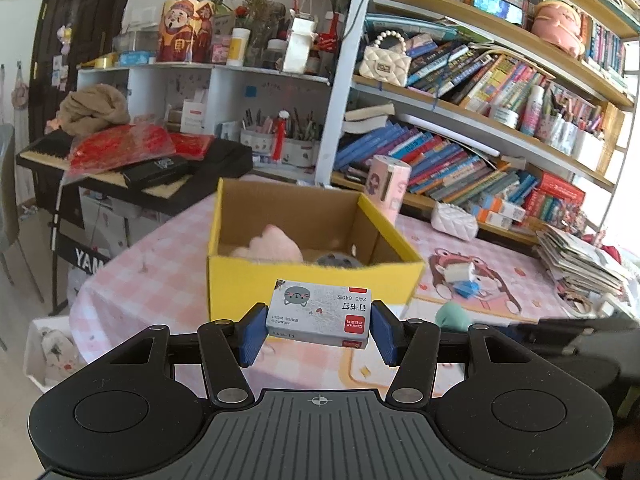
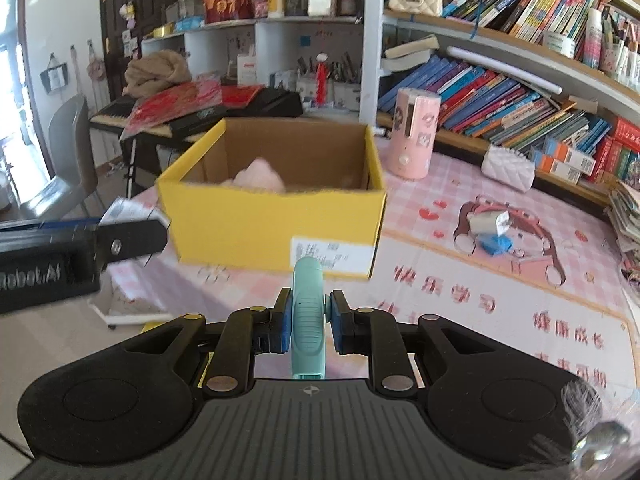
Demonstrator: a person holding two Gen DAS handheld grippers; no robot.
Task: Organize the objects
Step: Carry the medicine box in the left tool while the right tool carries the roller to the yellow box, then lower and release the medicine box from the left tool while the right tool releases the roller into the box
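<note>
Two hand-held grippers hover over a pink checked worktop (image 2: 420, 184) before crowded bookshelves (image 1: 480, 92): left hand-held gripper (image 1: 318, 330) clamps a Comix staple box (image 1: 320, 312), right hand-held gripper (image 2: 307, 322) pinches a teal tool (image 2: 306, 320), both near the yellow carton (image 2: 256, 220); a keyboard stand reads "YAM".

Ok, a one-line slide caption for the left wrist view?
Left tool grips a small staple box before the open yellow cardboard box on the pink table.

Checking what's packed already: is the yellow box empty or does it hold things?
Not empty. The open-topped yellow box already holds a pink plush and a grey item beside it.
</note>
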